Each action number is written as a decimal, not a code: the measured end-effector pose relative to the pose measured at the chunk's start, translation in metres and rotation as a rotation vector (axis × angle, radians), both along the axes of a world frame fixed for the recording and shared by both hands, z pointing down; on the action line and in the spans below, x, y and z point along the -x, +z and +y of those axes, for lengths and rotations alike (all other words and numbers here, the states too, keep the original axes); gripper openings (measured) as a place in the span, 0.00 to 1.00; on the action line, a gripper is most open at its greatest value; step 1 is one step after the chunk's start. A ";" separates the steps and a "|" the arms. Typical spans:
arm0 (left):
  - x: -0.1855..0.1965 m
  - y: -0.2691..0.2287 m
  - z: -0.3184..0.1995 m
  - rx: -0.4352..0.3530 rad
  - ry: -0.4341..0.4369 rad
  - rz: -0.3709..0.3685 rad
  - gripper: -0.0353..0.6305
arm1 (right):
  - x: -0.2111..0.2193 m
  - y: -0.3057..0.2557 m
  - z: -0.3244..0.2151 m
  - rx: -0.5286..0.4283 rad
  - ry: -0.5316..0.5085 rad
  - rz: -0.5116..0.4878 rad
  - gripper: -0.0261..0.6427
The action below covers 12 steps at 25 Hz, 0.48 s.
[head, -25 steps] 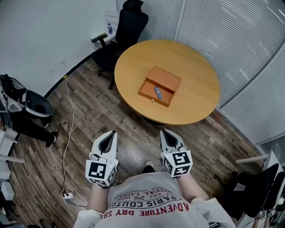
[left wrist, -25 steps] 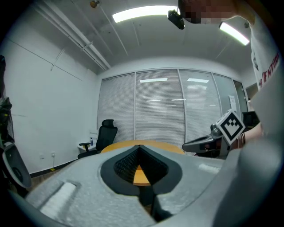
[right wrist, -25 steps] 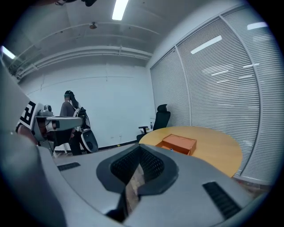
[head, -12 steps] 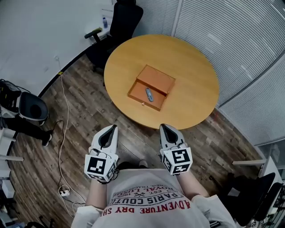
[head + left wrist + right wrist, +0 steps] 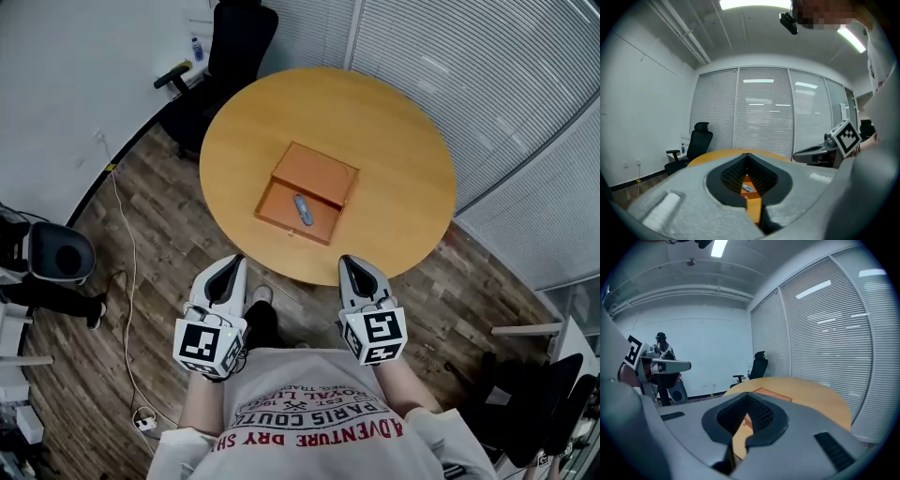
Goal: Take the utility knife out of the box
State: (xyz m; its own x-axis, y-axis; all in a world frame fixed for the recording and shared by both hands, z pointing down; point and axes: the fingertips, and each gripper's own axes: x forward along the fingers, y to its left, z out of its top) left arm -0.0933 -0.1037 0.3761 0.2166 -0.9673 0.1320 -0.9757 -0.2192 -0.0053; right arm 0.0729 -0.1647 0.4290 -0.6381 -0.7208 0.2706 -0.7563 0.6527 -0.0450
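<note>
1. A round wooden counter (image 5: 394, 131) carried an open orange-brown box (image 5: 277, 201) near its middle. The box's lid (image 5: 317, 174) was folded back on the far side.
2. The utility knife (image 5: 303, 209), grey and slim, lay slanted inside the box's tray, and neither gripper touched it.
3. The left gripper (image 5: 235, 259) was held just short of the counter's near edge, above the wood-plank floor (image 5: 159, 216). Its fingers were pressed together with nothing between them.
4. The right gripper (image 5: 345, 260) was held beside it at about the same height. Its fingers were likewise closed and empty, well apart from the box.
5. In the left gripper view, the box and knife showed ahead through the notch behind the closed fingers.
6. A black office chair (image 5: 230, 47) stood beyond the counter by the white wall, and slatted blinds (image 5: 487, 84) ran along the right.
7. A thin cable (image 5: 127, 281) trailed across the floor at the left.
</note>
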 end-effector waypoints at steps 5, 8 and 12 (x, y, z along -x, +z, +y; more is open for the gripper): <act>0.013 -0.013 -0.049 -0.026 0.082 -0.007 0.05 | 0.011 -0.002 -0.037 0.001 0.076 -0.003 0.05; 0.027 -0.011 -0.080 -0.012 0.129 -0.007 0.05 | 0.021 -0.003 -0.060 0.009 0.128 -0.008 0.05; 0.042 -0.010 -0.113 0.012 0.201 -0.022 0.05 | 0.032 0.002 -0.083 0.041 0.203 -0.010 0.05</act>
State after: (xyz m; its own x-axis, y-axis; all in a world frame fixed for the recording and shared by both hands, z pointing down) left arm -0.1350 -0.2166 0.3660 0.4017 -0.9034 0.1500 -0.9121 -0.4093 -0.0226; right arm 0.0409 -0.2477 0.4311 -0.4833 -0.8235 0.2970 -0.8717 0.4840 -0.0765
